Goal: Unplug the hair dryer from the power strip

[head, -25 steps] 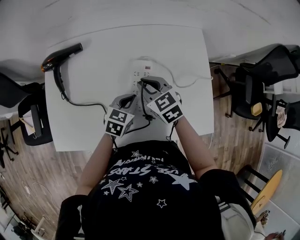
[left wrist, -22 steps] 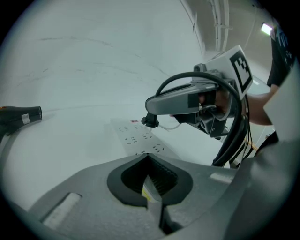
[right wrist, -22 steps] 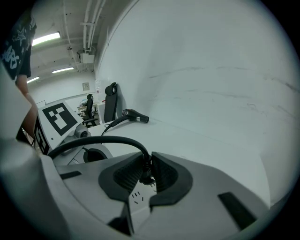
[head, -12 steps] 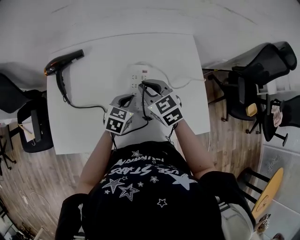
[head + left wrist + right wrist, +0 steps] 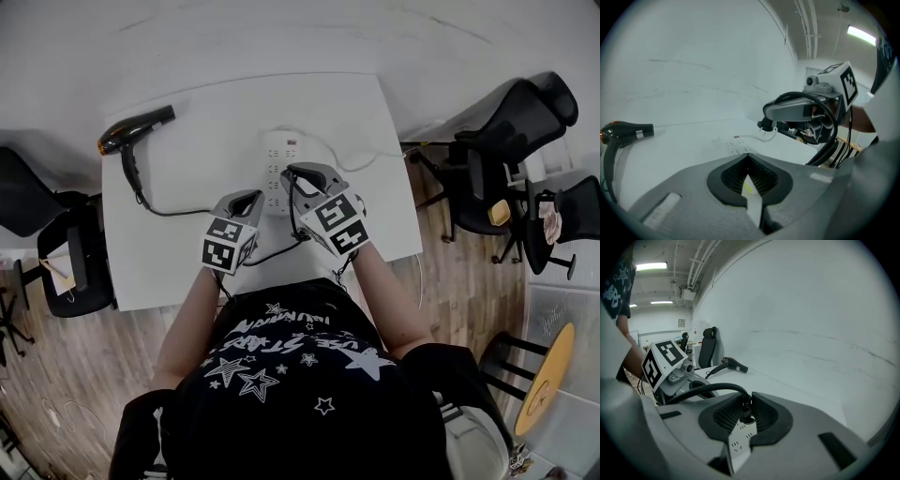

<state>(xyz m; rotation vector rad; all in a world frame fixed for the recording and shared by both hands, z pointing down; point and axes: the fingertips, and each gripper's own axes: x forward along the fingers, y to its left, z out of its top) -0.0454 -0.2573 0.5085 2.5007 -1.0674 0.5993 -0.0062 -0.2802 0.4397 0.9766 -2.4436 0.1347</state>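
The black hair dryer (image 5: 136, 133) lies at the far left of the white table (image 5: 178, 258), and its black cable (image 5: 173, 212) runs to my grippers. My right gripper (image 5: 292, 174) is shut on the dryer's black plug (image 5: 746, 411). In the left gripper view that plug (image 5: 764, 125) hangs in the air with bare prongs, clear of the white power strip (image 5: 280, 159). My left gripper (image 5: 254, 198) hovers just left of the strip's near end with its jaw tips touching (image 5: 748, 157) and nothing held.
The strip's white cord (image 5: 354, 161) loops toward the table's right edge. Black office chairs (image 5: 511, 127) stand on the wooden floor to the right, and another chair (image 5: 42, 202) stands at the left. A pale wall rises behind the table.
Both grippers have risen off the table and come a little toward the person. The right one still carries the plug, now higher over the strip. The dryer has not moved.
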